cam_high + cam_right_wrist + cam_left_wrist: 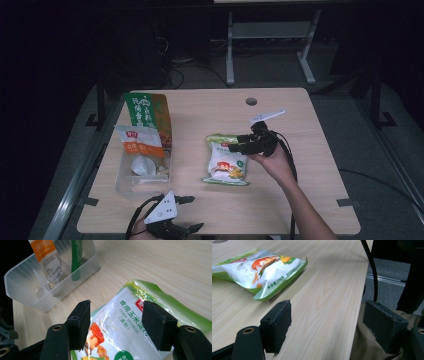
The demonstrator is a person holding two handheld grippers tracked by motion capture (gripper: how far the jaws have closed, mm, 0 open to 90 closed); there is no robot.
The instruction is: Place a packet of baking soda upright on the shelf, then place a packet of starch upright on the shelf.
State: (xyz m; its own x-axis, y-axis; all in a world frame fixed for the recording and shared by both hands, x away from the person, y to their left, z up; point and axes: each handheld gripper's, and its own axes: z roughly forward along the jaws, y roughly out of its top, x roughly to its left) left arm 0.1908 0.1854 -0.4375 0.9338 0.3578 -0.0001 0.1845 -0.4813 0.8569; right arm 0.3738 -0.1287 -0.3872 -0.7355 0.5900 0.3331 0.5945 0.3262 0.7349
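A green and white bag of corn starch (pixel 226 161) lies flat in the middle of the wooden table (pixel 310 170). My right gripper (pixel 236 146) hovers over the bag's upper right part, jaws open and pointing left. In the right gripper view the two black pads (pixel 80 322) stand wide apart above the bag (pixel 130 315), not pressing on it. My left gripper (pixel 196 213) rests near the table's front edge at the left, open with nothing between its jaws. In the left gripper view (pixel 329 322) the bag (pixel 259 270) lies farther off at upper left.
A clear plastic bin (pixel 122 185) stands at the table's left with an orange and white pouch (pixel 140 145) and a taller green pouch (pixel 147 112) upright in it. A cable hole (pixel 251 101) sits near the back edge. A black cable (pixel 374 272) hangs past the front edge.
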